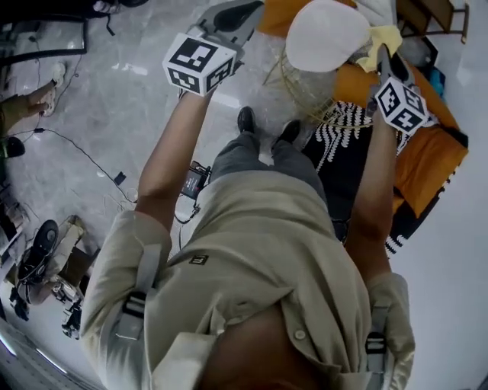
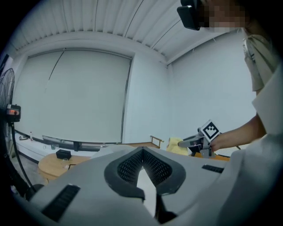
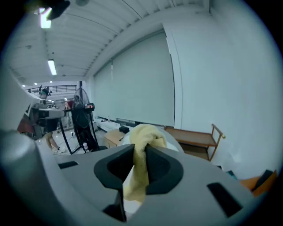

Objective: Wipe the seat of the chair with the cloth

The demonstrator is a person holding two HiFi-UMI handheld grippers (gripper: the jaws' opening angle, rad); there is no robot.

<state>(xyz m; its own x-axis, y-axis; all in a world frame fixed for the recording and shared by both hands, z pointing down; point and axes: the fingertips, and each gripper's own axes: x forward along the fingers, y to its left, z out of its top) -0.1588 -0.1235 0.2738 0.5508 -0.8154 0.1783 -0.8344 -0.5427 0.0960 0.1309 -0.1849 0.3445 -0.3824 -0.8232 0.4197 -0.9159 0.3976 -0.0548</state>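
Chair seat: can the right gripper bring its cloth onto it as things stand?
Probably yes. The right gripper is shut on the cloth beside the edge of the white chair seat. Nothing shows between them, and the left gripper is off to the side.

both arms were stretched forward; the left gripper had its fingers pressed together, the right gripper pinched a yellow cloth.

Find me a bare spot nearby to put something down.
The grey floor ahead on your left is bare, bordered by the thin cable and your shoes. The white chair seat is bare too, the cloth at its right edge. Crowded: the orange cushions and patterned blanket at right, gear at lower left.
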